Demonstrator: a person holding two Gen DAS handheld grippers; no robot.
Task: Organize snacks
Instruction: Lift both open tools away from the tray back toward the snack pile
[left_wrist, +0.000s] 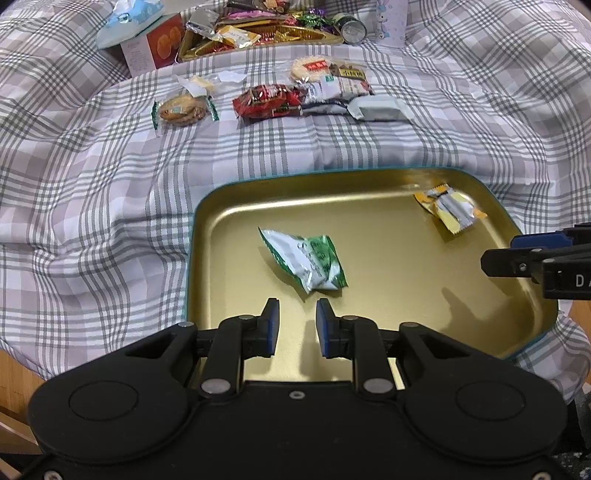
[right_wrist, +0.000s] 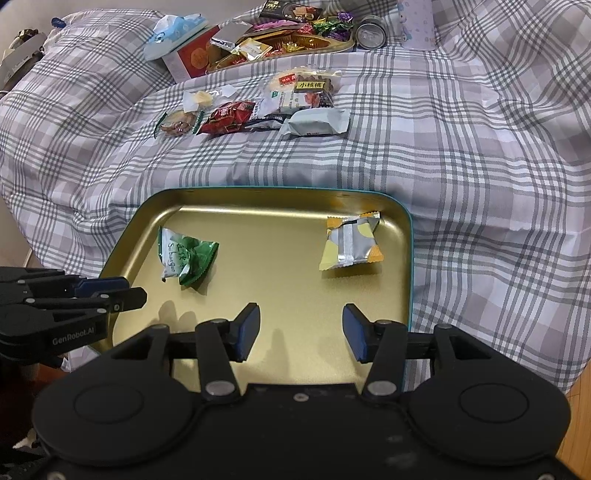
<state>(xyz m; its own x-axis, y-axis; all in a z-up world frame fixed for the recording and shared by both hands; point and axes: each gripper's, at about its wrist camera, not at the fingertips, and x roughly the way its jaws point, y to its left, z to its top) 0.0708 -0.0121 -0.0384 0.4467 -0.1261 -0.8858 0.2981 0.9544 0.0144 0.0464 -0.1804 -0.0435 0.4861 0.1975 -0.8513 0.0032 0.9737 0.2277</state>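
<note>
A gold tin tray with a teal rim lies on the plaid cloth right below both grippers. Two snacks lie in it. A green-and-white packet rests just beyond my left gripper, whose jaws stand a narrow gap apart with nothing between them. A yellow-and-silver packet lies in the tray's far right corner, ahead of my right gripper, which is open wide and empty. Each gripper also shows at the other view's edge: the left gripper and the right gripper.
Further back on the cloth lies a row of snacks: a biscuit pack, a red packet, a pale grey packet. Behind them stand a gold tray of candies, a can and a red box under tissues.
</note>
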